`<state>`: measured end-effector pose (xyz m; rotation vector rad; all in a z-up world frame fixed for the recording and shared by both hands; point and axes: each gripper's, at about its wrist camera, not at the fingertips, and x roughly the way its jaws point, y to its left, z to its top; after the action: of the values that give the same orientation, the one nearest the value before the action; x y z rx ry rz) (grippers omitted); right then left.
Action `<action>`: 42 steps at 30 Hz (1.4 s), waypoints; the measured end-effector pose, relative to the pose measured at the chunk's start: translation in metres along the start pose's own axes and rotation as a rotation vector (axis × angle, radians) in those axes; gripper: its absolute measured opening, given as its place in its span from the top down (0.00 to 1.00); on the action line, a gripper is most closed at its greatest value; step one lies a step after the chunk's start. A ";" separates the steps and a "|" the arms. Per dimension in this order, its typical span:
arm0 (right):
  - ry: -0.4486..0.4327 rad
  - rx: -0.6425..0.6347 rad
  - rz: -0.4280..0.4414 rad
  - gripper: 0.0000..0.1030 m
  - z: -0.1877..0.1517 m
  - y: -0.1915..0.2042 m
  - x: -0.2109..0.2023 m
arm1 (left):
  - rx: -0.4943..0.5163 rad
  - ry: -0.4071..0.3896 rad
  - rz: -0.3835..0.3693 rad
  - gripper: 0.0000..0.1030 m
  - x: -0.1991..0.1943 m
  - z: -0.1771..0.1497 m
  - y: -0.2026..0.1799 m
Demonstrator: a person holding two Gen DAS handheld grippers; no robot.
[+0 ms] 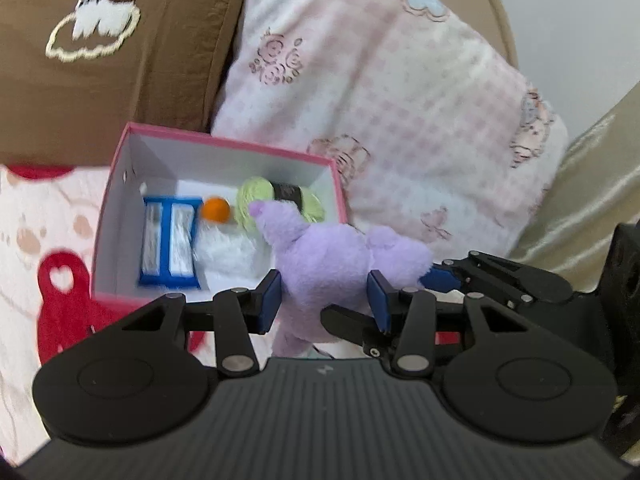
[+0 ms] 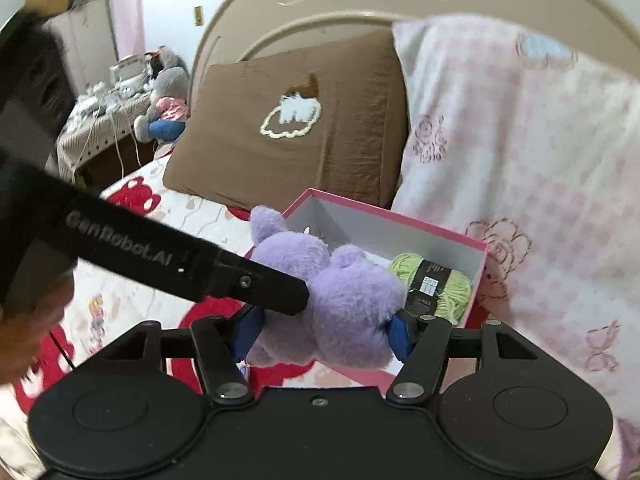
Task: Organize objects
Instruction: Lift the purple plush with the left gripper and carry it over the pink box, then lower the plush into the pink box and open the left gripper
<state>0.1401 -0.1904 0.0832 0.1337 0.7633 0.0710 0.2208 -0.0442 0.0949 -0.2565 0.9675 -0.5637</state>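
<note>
Now I hold the purple plush toy (image 1: 332,264) with both tongs at once. My left gripper (image 1: 325,298) squeezes it between its blue pads, and my right gripper (image 2: 322,330) squeezes it too. It hangs just above the pink box (image 1: 120,148) on the bed, where the green yarn (image 1: 256,196), orange ball (image 1: 216,209) and blue pack (image 1: 170,240) lie.

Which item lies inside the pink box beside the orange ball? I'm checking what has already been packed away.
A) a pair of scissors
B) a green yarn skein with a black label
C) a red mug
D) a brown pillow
B: the green yarn skein with its black label lies in the pink box, right next to the orange ball.
</note>
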 end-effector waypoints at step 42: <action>0.336 0.014 -0.136 0.30 -0.029 -0.049 0.171 | -0.095 0.175 0.007 0.59 0.169 -0.017 0.085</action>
<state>0.2438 -0.2171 -0.0615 0.0835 1.1065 -0.0423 0.3092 -0.0672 -0.0715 -0.2920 1.1659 -0.5406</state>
